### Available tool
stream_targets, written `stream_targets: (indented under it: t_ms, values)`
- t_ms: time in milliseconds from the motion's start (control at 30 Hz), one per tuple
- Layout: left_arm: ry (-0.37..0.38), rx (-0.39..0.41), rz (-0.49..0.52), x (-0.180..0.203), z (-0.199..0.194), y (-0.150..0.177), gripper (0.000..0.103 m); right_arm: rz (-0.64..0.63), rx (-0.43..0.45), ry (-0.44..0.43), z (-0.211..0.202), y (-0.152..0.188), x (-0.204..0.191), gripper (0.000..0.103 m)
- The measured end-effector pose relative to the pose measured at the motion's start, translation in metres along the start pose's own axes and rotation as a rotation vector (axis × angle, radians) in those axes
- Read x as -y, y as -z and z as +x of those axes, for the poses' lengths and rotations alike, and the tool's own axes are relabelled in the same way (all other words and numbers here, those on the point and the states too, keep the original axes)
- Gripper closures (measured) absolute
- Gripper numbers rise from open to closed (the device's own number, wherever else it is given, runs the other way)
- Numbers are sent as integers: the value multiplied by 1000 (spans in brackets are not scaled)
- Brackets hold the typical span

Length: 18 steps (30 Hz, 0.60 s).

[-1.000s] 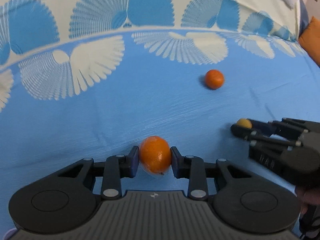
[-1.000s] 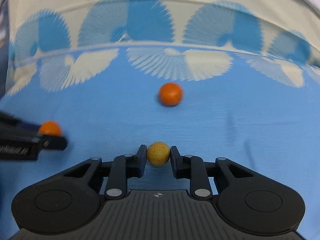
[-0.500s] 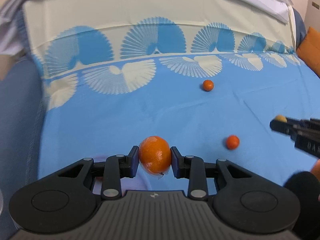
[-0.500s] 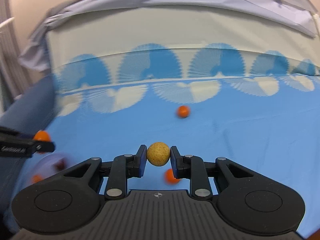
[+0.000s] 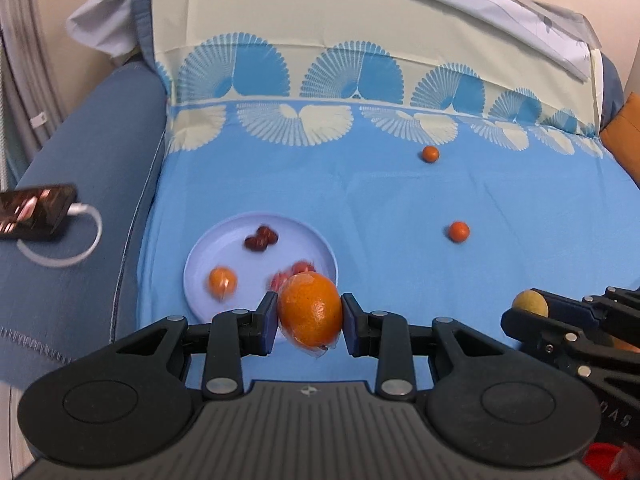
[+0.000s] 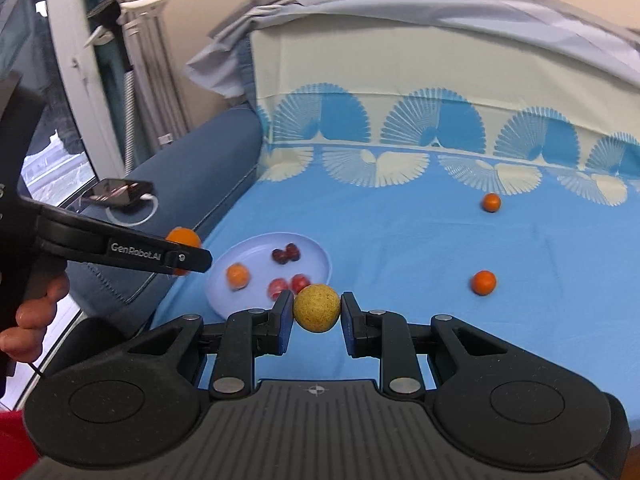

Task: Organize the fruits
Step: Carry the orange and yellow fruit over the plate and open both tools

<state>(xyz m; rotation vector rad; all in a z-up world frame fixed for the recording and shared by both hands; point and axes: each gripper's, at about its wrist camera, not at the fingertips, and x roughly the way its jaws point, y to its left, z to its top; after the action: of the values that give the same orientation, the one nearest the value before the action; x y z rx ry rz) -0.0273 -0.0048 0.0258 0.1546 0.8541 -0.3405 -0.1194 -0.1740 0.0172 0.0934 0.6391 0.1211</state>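
The big orange (image 5: pixel 310 309) is sitting tight in your left gripper (image 5: pixel 309 322), fingers squeezing its sides. Your right gripper (image 6: pixel 316 312) is squeezing the yellow ball fruit (image 6: pixel 317 308). You have been lifting both up, and now the plate (image 5: pixel 224 236) is showing near, on the left. Two small oranges (image 5: pixel 458 231) are waiting far right on the bed (image 5: pixel 400 196).
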Motion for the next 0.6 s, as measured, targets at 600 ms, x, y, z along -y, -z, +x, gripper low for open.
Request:
stream_targets:
  t_ms: [600]
  values:
    - [-15,72,-13,-1,-38,31,67,-73,24,16,-21,10,-26,76]
